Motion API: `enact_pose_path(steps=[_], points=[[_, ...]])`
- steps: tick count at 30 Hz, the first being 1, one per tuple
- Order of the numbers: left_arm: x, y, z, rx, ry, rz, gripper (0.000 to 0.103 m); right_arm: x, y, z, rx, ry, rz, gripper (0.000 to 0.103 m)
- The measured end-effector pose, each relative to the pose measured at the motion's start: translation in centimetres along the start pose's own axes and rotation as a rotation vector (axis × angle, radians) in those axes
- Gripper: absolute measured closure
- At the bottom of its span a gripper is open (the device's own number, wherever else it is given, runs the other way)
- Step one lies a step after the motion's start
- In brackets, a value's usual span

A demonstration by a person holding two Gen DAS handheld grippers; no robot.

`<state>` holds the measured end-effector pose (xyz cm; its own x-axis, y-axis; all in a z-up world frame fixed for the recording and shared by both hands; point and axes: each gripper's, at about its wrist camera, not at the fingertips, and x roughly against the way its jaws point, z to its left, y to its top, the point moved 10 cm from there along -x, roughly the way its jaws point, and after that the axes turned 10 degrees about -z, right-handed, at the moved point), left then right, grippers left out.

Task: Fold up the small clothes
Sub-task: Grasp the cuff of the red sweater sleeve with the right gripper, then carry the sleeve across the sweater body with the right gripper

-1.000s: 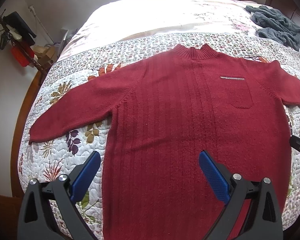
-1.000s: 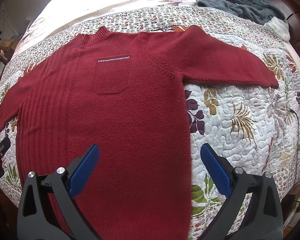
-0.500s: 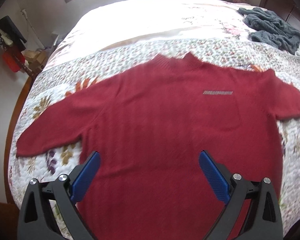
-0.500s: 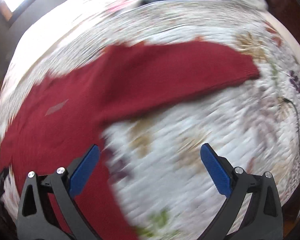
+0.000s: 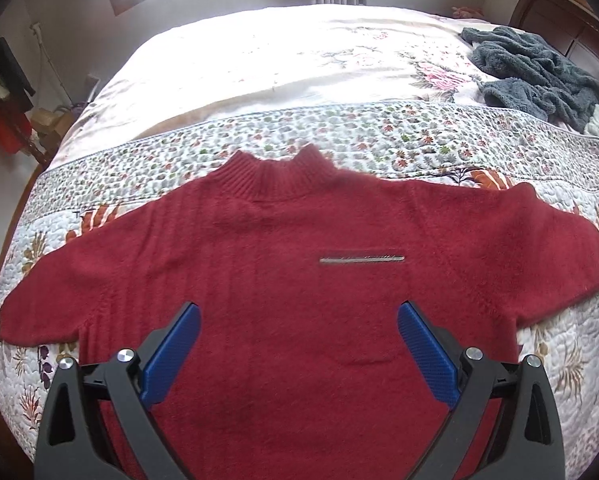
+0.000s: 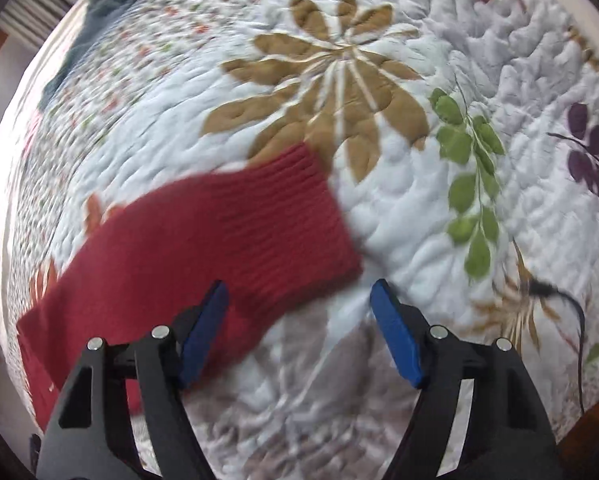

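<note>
While flat on the quilt (image 5: 419, 136), red sweater (image 5: 283, 280) beneath both wide, empty claws: left claw (image 5: 298, 354), right claw (image 6: 299, 332).

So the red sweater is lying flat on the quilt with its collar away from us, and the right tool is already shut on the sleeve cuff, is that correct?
Not quite. The right tool is open, not shut: in the right wrist view its two blue fingers stand apart, with the sleeve cuff lying just ahead of them, ungripped. The rest holds: the left wrist view shows the red sweater flat on the quilt, collar at the far side.
</note>
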<state>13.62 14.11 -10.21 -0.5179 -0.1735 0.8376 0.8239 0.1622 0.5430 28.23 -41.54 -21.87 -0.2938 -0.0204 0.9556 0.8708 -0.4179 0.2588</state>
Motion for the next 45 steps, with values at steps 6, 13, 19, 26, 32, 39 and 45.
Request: enact_pose_path(steps=[6,13,19,26,32,39,45], points=[[-0.4,0.1,-1.6,-0.014,0.012,-0.003,0.004,-0.9,1.4,-0.6,0.062,0.004,0.01,0.037],[-0.4,-0.1,-2.6,-0.021,0.013,-0.008,0.004,-0.3,2.4,0.8,0.093,0.012,-0.01,0.093],[-0.3,0.1,-2.0,-0.015,0.021,-0.014,0.004,2.6,2.3,1.4,0.081,0.048,-0.063,0.094],[-1.0,0.0,0.6,0.019,0.038,0.003,0.005,9.1,-0.2,8.4,0.255,0.135,-0.162,0.095],[-1.4,-0.3,3.4,0.072,0.031,0.024,0.005,12.7,-6.7,19.4,0.488,0.232,-0.188,0.095],[-1.2,-0.7,7.0,0.121,0.028,0.029,0.005,13.5,-13.1,30.6,0.543,0.38,-0.143,0.095],[-1.0,-1.0,10.0,0.163,0.018,0.03,0.005,12.8,-19.3,37.5,0.627,0.431,-0.099,0.095]])
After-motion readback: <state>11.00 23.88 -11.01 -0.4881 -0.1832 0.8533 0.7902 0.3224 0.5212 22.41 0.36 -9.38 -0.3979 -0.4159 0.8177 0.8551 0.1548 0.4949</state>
